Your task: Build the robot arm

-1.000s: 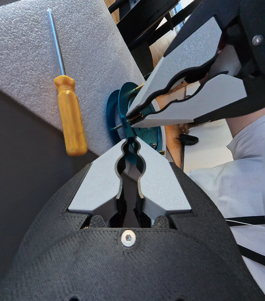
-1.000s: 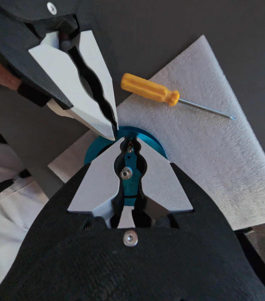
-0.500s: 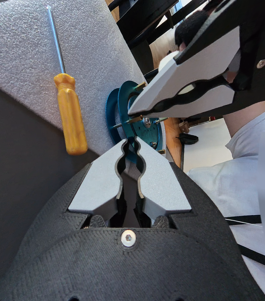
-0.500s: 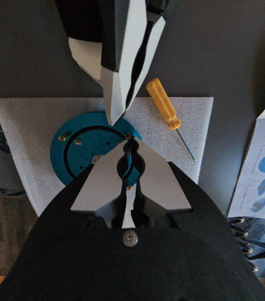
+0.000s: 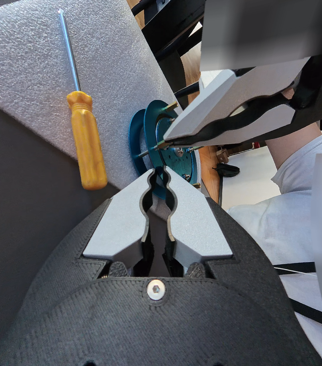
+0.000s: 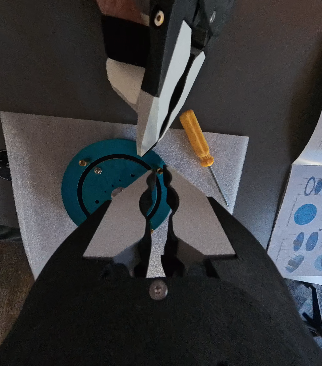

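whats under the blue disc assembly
The blue disc assembly lies on a white foam sheet, which rests on a dark grey table. The left wrist view shows a second blue plate beneath the top one, spaced by standoffs. The foam directly underneath is hidden.

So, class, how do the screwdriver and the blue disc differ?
The screwdriver is long, thin and yellow-handled; the disc is round, flat and blue. The screwdriver lies untouched; the left gripper pinches the disc's rim, the right gripper a brass post. Both rest on the foam pad.
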`<state>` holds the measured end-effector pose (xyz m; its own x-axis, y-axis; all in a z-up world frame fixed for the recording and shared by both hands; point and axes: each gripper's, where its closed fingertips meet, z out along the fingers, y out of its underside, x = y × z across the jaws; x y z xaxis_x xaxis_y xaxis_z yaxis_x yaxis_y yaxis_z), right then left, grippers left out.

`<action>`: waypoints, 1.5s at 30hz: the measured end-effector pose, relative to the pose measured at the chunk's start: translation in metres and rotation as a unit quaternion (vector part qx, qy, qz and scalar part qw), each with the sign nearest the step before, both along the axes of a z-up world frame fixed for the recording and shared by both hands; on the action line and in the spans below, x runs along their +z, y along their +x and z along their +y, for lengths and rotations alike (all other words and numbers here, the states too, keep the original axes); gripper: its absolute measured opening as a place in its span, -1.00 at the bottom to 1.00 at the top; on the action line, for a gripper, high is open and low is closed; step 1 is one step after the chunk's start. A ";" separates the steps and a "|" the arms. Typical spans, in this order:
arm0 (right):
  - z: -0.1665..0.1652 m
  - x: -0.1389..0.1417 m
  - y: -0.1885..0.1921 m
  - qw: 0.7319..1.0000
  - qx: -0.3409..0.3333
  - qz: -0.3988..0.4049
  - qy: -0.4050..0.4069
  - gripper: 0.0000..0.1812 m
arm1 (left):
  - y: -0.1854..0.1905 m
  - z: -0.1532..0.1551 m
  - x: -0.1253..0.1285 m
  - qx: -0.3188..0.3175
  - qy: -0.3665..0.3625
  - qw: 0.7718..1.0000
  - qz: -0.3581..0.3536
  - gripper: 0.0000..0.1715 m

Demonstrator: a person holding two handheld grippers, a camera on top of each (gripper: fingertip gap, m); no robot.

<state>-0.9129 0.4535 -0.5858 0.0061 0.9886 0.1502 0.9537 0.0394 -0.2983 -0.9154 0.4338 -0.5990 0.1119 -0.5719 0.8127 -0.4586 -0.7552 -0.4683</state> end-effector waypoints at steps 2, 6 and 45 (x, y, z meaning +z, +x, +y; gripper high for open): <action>0.000 -0.001 0.001 0.999 -0.045 -0.006 -0.028 -0.94 | 0.000 0.000 0.000 0.000 0.000 1.000 0.000 -0.95; -0.003 -0.001 0.002 0.956 -0.253 0.011 -0.147 -0.93 | 0.000 -0.001 0.000 -0.003 -0.001 1.000 0.000 -0.95; 0.006 0.000 0.002 0.983 -0.180 -0.034 -0.030 -0.76 | 0.000 -0.001 -0.001 0.000 -0.003 1.000 0.000 -0.96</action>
<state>-0.9105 0.4595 -0.5863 0.3481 0.9317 0.1033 0.9207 -0.3190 -0.2249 -0.9158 0.4330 -0.5995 0.1112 -0.5666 0.8164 -0.4590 -0.7579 -0.4635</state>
